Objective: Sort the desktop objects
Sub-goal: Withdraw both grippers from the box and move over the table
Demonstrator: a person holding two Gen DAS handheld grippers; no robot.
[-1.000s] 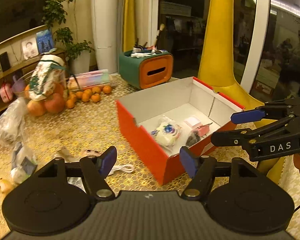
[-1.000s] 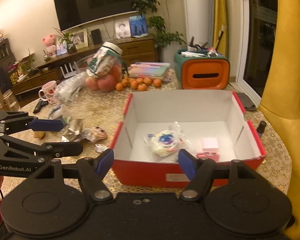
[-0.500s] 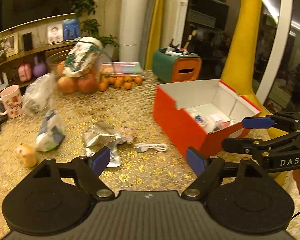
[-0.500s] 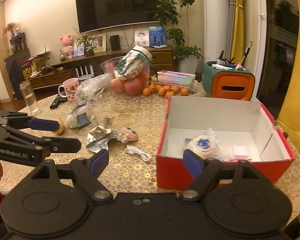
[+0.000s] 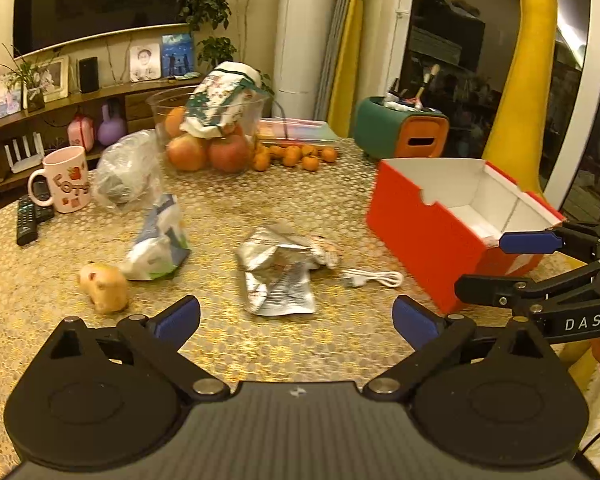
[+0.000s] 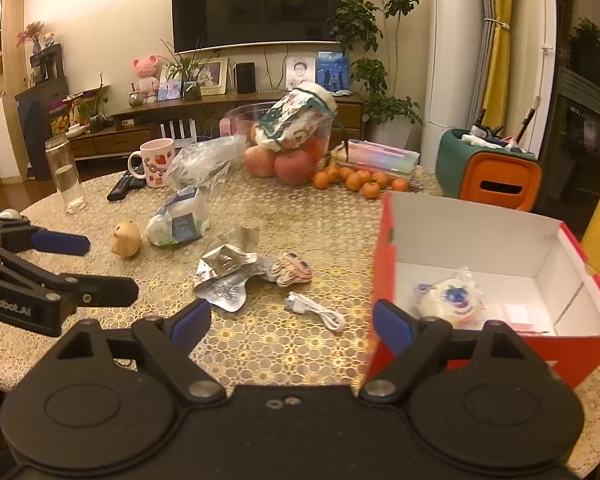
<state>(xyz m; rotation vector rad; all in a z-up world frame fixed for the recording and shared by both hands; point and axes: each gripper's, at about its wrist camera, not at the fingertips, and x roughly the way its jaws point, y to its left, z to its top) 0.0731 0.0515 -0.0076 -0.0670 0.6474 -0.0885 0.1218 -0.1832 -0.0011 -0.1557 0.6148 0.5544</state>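
A red box [image 5: 428,236] [image 6: 384,256] with a white inside stands on the right of the table and holds a wrapped round item [image 6: 450,300] and a pink item [image 6: 516,314]. Loose on the tablecloth lie a crumpled silver foil packet [image 5: 278,276] [image 6: 224,270], a white cable [image 5: 374,278] [image 6: 316,312], a small patterned item [image 6: 292,270], a white-green pouch [image 5: 158,244] [image 6: 180,222] and a small yellow toy [image 5: 104,288] [image 6: 127,239]. My left gripper [image 5: 296,316] hovers before the foil packet, jaws opening, nothing between them. My right gripper [image 6: 292,318] is near the cable and the box's corner, jaws opening, empty.
At the back stand a bowl of apples [image 5: 208,136], small oranges [image 5: 296,156], a pink mug [image 5: 62,180], a remote [image 5: 26,220], a clear plastic bag [image 5: 126,172], a glass [image 6: 66,172] and a green-orange organizer [image 5: 404,132]. A yellow giraffe figure [image 5: 532,60] rises behind the box.
Both grippers have swung left from over the red box toward the loose items on the table, and both have spread their jaws wider. Nothing was picked up.
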